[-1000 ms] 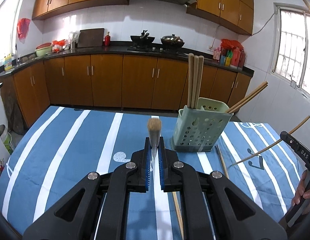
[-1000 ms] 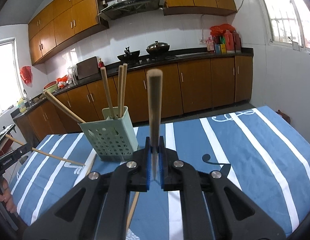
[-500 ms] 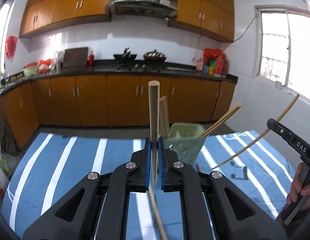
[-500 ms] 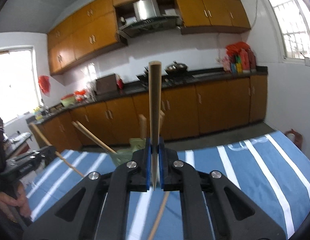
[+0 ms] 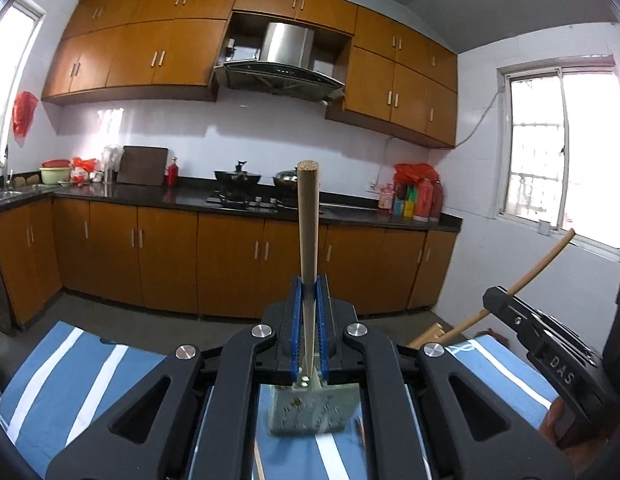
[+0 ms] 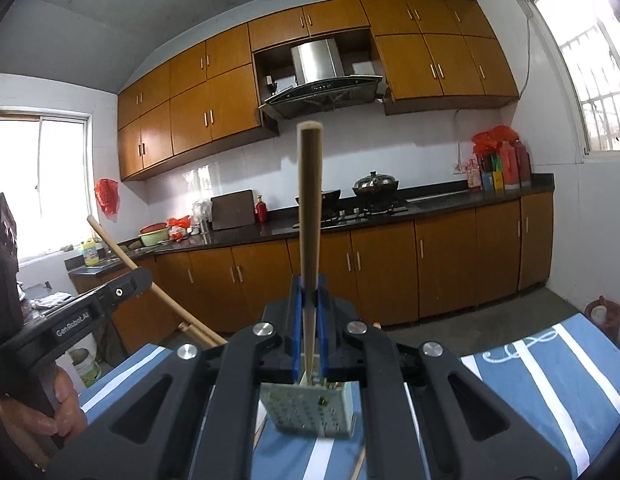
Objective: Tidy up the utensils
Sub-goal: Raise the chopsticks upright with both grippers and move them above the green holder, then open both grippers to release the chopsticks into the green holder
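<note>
My left gripper [image 5: 308, 300] is shut on a wooden chopstick [image 5: 308, 220] that stands upright between the blue pads. My right gripper [image 6: 308, 300] is shut on another wooden chopstick [image 6: 310, 208], also upright. The pale green perforated utensil holder [image 5: 310, 410] sits on the table right below both grippers, seen under the jaws in the right wrist view [image 6: 308, 410] too. Both chopsticks' lower ends reach down at the holder's top. The right gripper [image 5: 549, 356] shows at the right of the left wrist view; the left gripper [image 6: 82, 312] shows at the left of the right wrist view.
The table has a blue cloth with white stripes [image 5: 70, 364]. Loose chopsticks lie on it beside the holder [image 6: 359, 466]. More chopsticks lean out of the holder [image 6: 198, 330]. Kitchen counter and brown cabinets [image 5: 170, 252] stand beyond the table.
Both grippers have risen and tilted upward over the holder, which moved from ahead of them to beneath the jaws. The chopsticks stay gripped.
</note>
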Tool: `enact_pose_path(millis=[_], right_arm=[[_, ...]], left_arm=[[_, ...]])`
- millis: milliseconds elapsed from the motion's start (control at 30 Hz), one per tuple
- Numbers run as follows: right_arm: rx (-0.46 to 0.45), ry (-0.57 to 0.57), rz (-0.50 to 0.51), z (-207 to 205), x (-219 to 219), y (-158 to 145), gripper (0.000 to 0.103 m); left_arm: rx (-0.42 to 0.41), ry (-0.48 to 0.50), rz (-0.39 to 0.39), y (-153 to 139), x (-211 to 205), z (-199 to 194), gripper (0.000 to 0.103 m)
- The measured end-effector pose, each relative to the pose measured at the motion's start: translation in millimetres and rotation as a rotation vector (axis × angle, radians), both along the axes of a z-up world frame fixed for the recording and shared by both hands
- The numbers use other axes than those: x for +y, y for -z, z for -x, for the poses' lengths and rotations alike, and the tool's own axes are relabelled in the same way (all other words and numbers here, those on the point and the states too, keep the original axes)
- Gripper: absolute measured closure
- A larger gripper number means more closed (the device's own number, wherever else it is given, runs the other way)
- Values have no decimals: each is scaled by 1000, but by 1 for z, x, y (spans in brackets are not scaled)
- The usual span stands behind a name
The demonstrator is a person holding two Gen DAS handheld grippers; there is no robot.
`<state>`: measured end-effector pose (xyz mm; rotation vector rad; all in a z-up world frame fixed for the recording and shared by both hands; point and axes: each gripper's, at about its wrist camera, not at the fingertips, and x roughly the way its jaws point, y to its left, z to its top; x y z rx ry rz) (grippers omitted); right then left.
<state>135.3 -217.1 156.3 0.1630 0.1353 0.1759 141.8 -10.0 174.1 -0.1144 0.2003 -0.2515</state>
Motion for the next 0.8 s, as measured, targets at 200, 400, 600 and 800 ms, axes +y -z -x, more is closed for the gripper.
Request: enact_pose_path(millis=[200, 400, 600, 800], right_arm=[[26, 14, 24, -35, 7, 5, 95], [93, 12, 56, -60, 19, 25, 95], [130, 13, 64, -73, 23, 38, 95], [146, 13, 63, -75, 22, 43, 89]], left_arm=[[49, -6, 1, 14, -8, -23, 96], [58, -13, -19, 28, -12, -35, 96], [67, -17, -28, 38, -16, -44, 96], [102, -31, -24, 44, -18, -49, 95]])
